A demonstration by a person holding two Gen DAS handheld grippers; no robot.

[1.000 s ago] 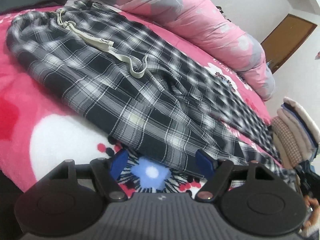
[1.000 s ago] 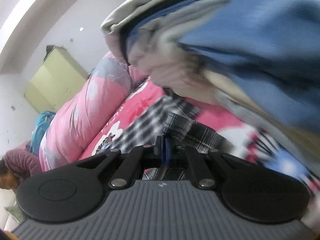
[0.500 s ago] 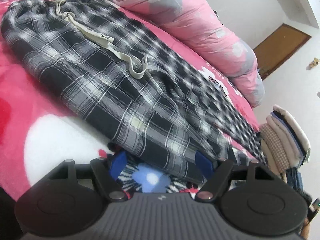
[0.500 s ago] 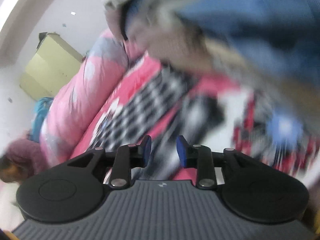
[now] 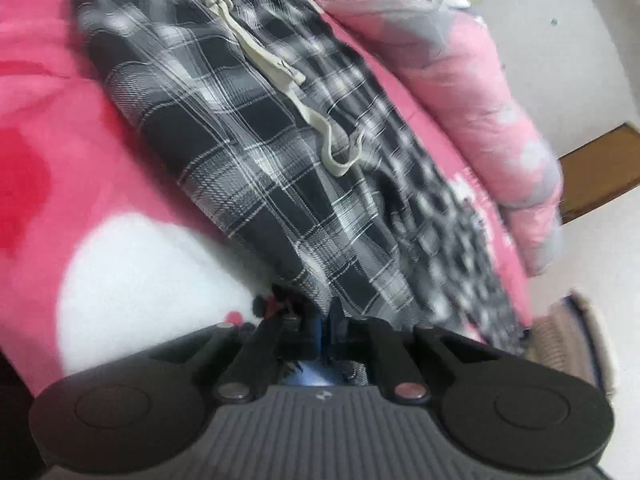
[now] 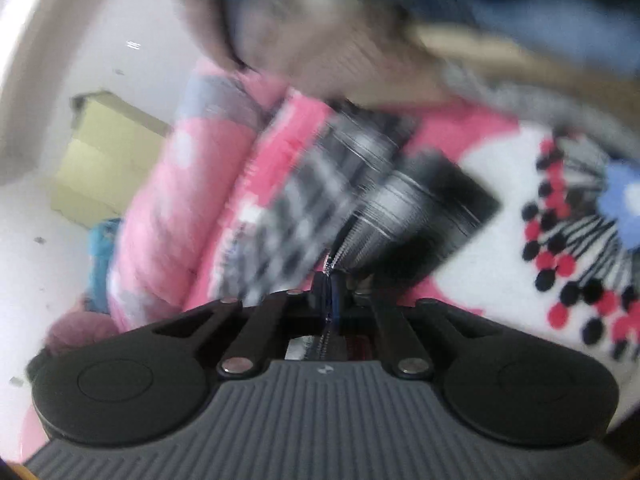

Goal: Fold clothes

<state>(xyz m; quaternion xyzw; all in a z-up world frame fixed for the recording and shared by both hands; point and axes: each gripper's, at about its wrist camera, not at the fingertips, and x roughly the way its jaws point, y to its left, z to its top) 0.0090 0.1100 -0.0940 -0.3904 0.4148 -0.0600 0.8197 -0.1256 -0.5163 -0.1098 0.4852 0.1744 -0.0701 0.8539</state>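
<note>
Black-and-white plaid trousers with a cream drawstring lie along the pink bed cover. My left gripper is shut on the near edge of the trousers. In the right wrist view, my right gripper is shut on the hem of a plaid trouser leg, which runs away across the bed; the view is blurred.
A rolled pink and grey quilt lies along the far side of the bed. A stack of folded clothes looms close above the right gripper and shows at the bed's end. A brown door and a yellow cabinet stand beyond.
Both grippers have shut on the plaid trousers: the left was open at their near edge, the right opened briefly and then shut on the leg hem. Both views shifted.
</note>
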